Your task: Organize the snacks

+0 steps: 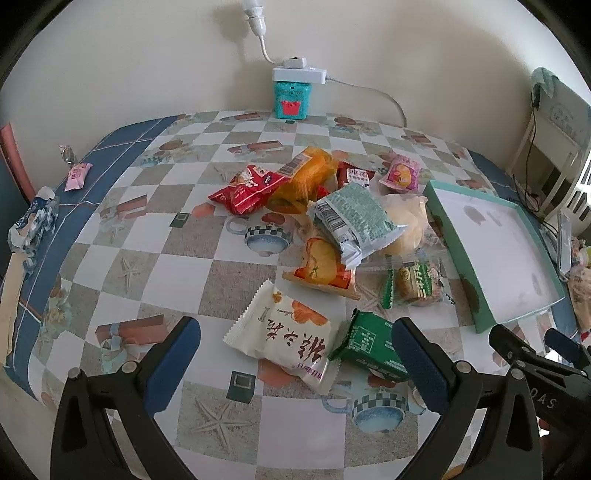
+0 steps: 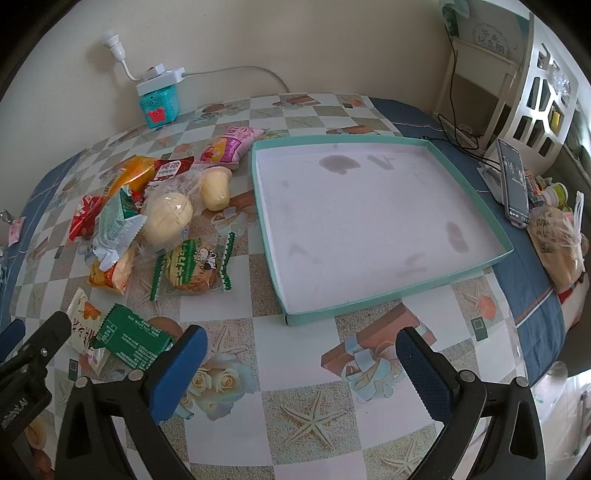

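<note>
Checkered tablecloth (image 1: 184,229) covers the table. Snack packets (image 1: 332,221) lie heaped left of a shallow teal box (image 2: 480,206), whose bare white floor only the right view shows fully. Left gripper (image 1: 295,354) gapes wide over a white packet (image 1: 284,336); right gripper (image 2: 301,369) gapes over bare cloth. Only the right view shows a phone (image 2: 513,184).

Both views evenly lit by soft, diffuse daylight — no hard glare seen. Faint shadows are cast on the wall (image 1: 129,55) behind the lamp socket (image 1: 255,14) and under the snack packets (image 1: 332,221). Strong fisheye bending and black vignetting are seen at the corners. Centre is rendered sharp; edges are softened — slight washout at the lower right of the right view.
</note>
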Demonstrator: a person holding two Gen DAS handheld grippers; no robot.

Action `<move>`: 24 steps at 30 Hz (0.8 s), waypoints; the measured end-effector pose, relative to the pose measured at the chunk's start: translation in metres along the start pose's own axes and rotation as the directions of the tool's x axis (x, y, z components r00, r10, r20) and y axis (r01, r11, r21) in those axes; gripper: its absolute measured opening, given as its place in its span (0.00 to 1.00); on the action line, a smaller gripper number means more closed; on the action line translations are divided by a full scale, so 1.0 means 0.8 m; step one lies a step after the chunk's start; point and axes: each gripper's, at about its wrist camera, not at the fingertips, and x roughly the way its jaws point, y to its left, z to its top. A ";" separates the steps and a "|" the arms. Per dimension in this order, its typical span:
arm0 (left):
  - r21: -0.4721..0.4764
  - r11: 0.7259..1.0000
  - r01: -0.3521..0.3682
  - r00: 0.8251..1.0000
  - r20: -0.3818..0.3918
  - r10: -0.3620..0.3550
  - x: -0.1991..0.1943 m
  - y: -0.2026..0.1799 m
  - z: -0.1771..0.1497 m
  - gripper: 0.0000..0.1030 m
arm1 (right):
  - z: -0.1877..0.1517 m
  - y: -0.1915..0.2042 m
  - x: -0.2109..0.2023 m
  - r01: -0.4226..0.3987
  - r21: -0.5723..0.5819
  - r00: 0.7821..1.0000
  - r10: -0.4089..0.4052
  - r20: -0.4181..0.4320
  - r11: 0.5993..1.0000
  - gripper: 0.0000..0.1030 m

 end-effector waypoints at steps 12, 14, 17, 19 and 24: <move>-0.027 0.999 0.029 1.000 0.012 -0.029 -0.003 0.003 0.000 1.00 | 0.000 0.001 0.003 0.001 0.002 1.000 -0.001 0.001 1.000 1.00; -0.029 0.999 0.027 1.000 0.016 -0.027 -0.004 0.003 0.000 1.00 | 0.000 0.000 0.000 0.002 0.003 1.000 -0.002 0.003 1.000 1.00; -0.044 0.999 0.029 0.999 0.019 -0.028 -0.004 0.005 0.001 1.00 | 0.000 -0.001 0.000 0.002 0.003 1.000 -0.002 0.004 1.000 1.00; -0.056 0.998 0.028 0.999 0.018 -0.027 -0.004 0.008 0.002 1.00 | 0.000 0.000 0.000 0.002 0.003 1.000 -0.002 0.004 1.000 1.00; -0.064 0.998 0.022 1.000 0.020 -0.021 -0.004 0.011 0.002 1.00 | 0.000 0.000 0.000 0.002 0.003 1.000 -0.002 0.004 1.000 1.00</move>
